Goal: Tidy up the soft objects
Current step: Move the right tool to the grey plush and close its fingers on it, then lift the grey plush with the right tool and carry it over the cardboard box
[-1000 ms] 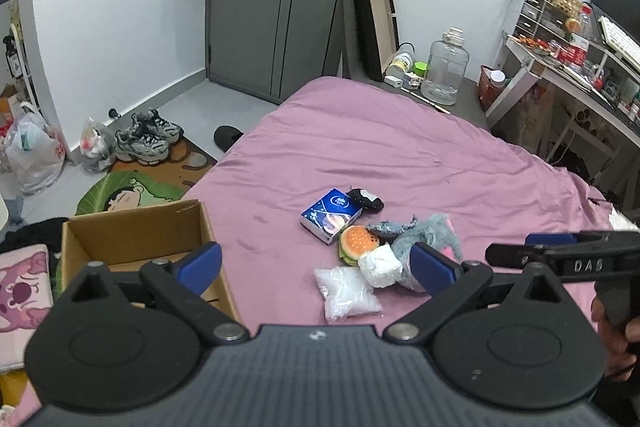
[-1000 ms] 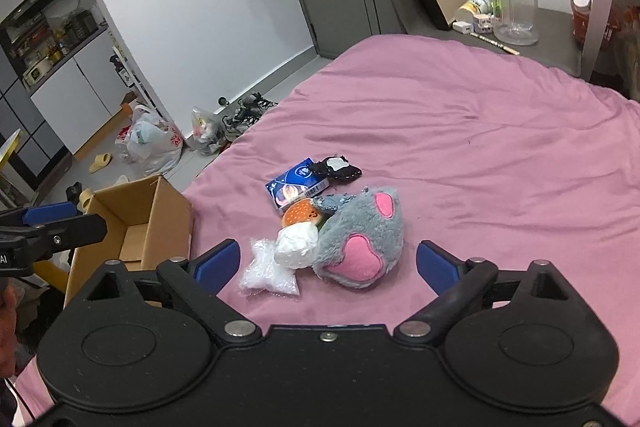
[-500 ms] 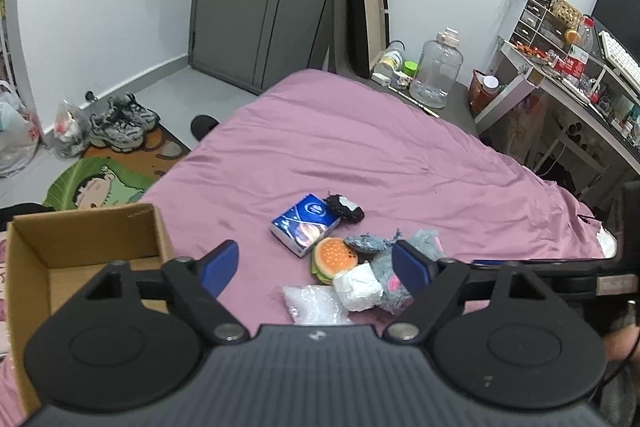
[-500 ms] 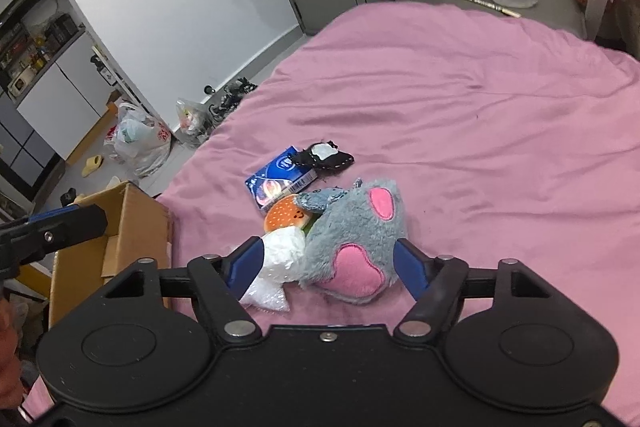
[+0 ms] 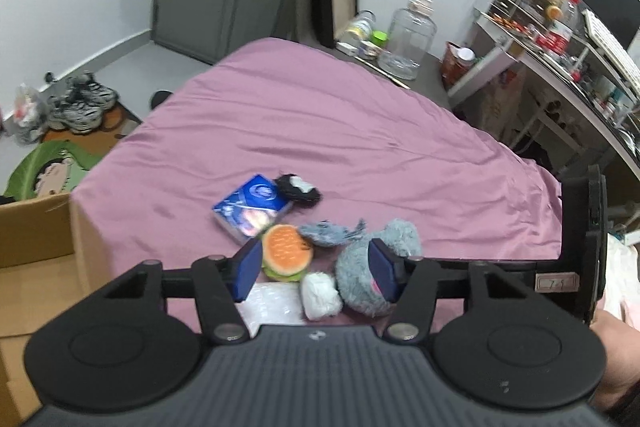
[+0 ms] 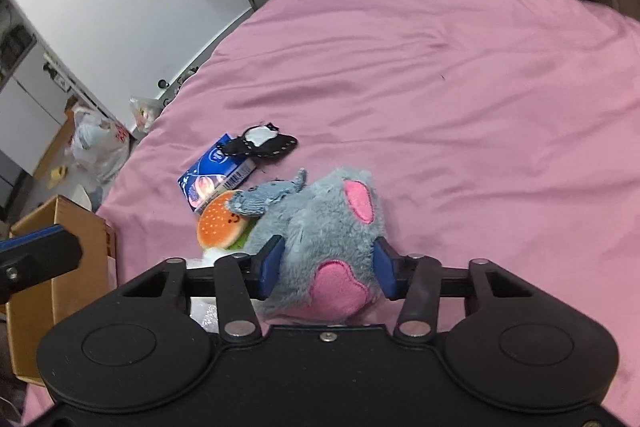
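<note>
Both my grippers have dropped closer over the toy pile on the pink bed [image 6: 460, 75], jaws just narrowing.

My right gripper [image 6: 328, 269] now straddles the grey plush [image 6: 320, 223], blue pads at its flanks; whether they press it I cannot tell. My left gripper [image 5: 314, 269] stands apart above the burger toy [image 5: 286, 251] and white wad [image 5: 319, 290], gripping nothing. Cardboard box [image 5: 36, 247] sits beside the bed.

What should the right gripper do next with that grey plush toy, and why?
Probably finish closing. The right gripper straddles the grey plush toy on the pink bedsheet; its jaws have just been closing, but whether the pads are pressing yet is unclear.
</note>
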A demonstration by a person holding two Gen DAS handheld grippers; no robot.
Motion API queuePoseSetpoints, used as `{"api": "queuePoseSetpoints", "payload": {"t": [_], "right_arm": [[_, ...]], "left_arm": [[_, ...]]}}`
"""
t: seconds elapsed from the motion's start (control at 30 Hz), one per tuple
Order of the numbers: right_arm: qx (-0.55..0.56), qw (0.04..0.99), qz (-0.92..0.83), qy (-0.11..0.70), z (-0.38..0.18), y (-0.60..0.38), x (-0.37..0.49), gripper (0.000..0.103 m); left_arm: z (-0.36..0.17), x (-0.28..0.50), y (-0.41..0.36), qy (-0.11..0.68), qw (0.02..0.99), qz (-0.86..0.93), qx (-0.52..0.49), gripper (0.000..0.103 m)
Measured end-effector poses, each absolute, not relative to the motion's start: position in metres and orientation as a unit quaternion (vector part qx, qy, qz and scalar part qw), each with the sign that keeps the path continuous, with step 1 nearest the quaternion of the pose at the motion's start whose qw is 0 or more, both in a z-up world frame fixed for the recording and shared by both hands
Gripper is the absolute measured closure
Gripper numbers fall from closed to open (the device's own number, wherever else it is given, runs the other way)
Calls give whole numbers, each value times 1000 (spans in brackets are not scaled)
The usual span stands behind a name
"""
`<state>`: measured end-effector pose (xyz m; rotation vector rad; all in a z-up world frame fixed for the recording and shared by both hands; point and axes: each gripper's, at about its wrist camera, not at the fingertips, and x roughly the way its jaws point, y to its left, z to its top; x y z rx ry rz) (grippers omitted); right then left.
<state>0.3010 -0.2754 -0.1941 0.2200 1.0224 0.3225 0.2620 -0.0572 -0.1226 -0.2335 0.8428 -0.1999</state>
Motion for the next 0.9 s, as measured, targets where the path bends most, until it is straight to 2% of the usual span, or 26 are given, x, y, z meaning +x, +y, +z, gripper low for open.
{"api": "queuePoseSetpoints", "payload": {"t": [0.23, 0.53, 0.9], "right_arm": [[134, 849, 157, 486, -198, -294, 298, 72], [151, 845, 161, 488, -200, -302, 297, 73], [166, 843, 156, 487, -206, -310, 295, 73]], "left_arm": [[-144, 287, -85, 434, 881, -144, -123, 48], [-174, 306, -108, 465, 864, -157, -117, 59], [-207, 316, -106, 489, 843, -143, -174, 64]]}}
